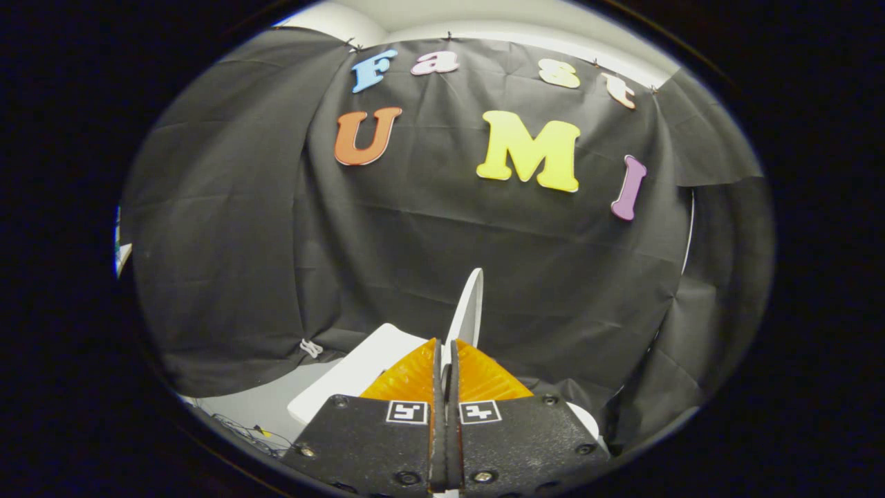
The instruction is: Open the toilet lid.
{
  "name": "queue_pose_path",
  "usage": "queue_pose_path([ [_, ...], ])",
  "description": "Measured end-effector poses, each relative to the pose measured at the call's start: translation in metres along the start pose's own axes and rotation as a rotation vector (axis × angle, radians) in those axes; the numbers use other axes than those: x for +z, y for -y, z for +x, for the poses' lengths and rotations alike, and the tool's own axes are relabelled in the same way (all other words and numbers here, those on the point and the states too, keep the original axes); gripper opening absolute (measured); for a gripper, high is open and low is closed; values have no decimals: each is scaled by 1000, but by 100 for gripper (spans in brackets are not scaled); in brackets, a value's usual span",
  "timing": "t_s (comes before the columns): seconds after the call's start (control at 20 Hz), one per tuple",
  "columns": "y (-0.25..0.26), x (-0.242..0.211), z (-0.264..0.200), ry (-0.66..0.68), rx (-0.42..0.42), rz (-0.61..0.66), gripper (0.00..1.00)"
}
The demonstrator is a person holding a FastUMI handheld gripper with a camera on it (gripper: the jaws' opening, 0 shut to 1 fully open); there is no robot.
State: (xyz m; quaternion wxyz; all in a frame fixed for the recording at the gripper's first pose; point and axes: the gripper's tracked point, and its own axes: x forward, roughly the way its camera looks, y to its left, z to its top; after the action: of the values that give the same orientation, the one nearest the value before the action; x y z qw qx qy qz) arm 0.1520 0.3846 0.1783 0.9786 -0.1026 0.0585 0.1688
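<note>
1. My claw point(446, 356) is at the bottom of the gripper view, and its two fingers point(415, 377) are pushed almost flat together
2. A thin white edge comes up right out of the slit between the tips. That is the toilet lid point(470, 308), and I think both fingers are pinching it, one on each side
3. The lid looks thin, smooth and hard. I see it edge-on, so it looks like a slim white blade with a round top. It stands nearly straight up and leans a little to the right
4. Just to the left of my fingers there is a flat white block point(359, 373). It may be the tank or the top of the toilet, but I cannot tell which
5. Past the lid hangs the black cloth wall point(387, 235) of the booth. It has folds in it. Some thin wires point(245, 425) lie on the pale floor down to the left
6. I judge that the lifting step is close to done, because the lid is already up high and not lying flat
7. Next I think I need to tip the lid a bit more until it rests back by itself. Then I need to spread my fingers slowly and pull away
8. If I let go too soon, the lid could fall back down with a bang
</note>
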Motion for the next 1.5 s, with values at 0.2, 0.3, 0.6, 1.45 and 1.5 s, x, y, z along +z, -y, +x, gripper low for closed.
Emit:
queue_pose_path([
  [0.2,-23,-1,5,-11,6,-21,4],
  [0.3,-32,-2,7,-14,4,-32,4],
  [0.6,-59,-5,15,-22,-16,-107,4],
  [1.45,-34,48,-50,201,152,128,97],
  [1.5,-16,53,-61,227,142,140,98],
])
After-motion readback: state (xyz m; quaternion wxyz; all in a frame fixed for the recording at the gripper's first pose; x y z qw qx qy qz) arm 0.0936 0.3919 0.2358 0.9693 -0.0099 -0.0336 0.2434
